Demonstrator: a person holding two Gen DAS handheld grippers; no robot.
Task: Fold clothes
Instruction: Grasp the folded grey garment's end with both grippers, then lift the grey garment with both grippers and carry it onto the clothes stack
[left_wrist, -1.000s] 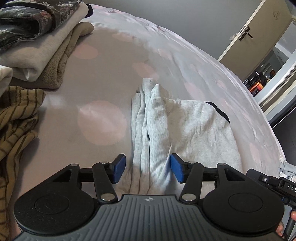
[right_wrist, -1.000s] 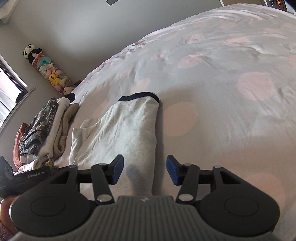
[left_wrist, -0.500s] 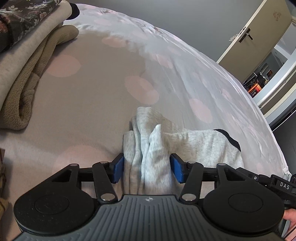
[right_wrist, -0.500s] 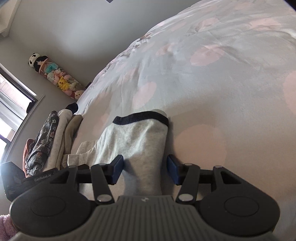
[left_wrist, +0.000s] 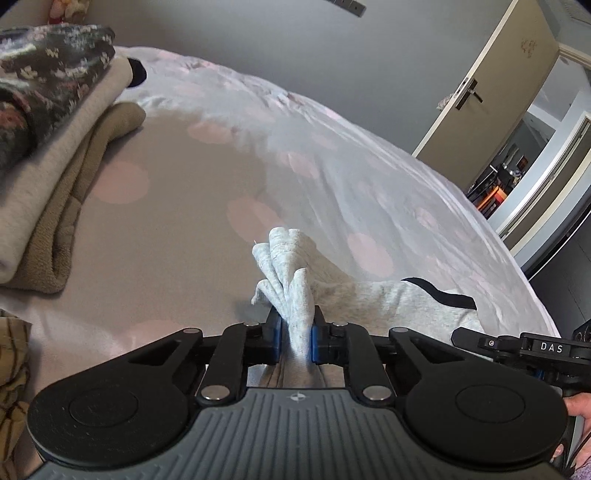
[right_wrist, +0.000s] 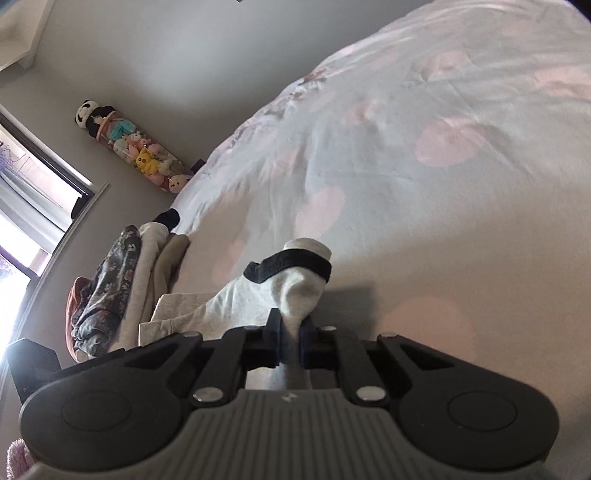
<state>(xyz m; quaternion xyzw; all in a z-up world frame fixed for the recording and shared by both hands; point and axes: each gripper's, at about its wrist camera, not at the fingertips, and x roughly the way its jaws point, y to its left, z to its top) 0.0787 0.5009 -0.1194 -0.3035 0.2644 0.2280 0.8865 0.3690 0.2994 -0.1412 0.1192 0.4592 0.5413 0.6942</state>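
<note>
Left gripper (left_wrist: 294, 341) angled downward, jaws closing, blue pads pressed on bunched grey fabric, right gripper (right_wrist: 289, 345) likewise tilted down, jaws closing on gathered cloth, fingertips (left_wrist: 576, 408) seen at the frame edge

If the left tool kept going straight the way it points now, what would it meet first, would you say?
Probably the bunched grey garment pinched in the closing left tool, then the spotted bedcover; depth is unclear.

Dim, soft daylight from a blown-out window (right_wrist: 22, 236), strong fisheye bending at edges, slight motion blur.
</note>
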